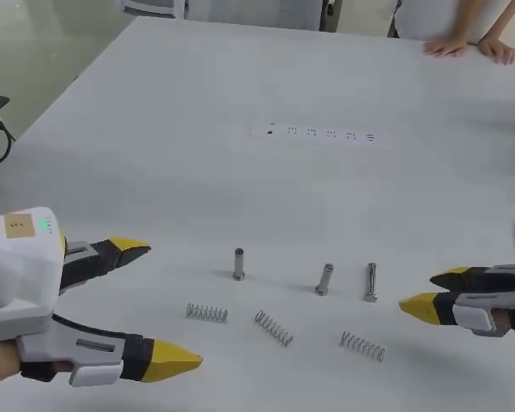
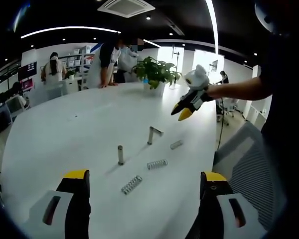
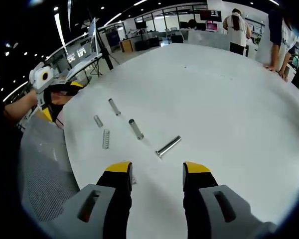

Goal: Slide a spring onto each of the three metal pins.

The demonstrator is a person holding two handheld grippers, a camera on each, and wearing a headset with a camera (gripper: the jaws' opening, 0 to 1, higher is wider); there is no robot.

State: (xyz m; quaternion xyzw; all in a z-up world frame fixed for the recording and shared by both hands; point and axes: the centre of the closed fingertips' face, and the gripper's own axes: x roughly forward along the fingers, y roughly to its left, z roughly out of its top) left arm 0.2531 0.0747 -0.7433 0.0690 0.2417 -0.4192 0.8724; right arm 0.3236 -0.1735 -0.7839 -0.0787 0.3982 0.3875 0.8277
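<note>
Holding my left tool (image 1: 154,302) wide and right tool (image 1: 429,292) narrower, both empty; three springs (image 1: 273,328) lie loose near the middle pin (image 1: 324,279), none threaded yet.

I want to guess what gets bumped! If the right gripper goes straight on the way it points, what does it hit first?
Probably the nearest metal pin, which stands right ahead of the right gripper, in line with the gap between its open jaws. Depth is hard to judge, though.
</note>
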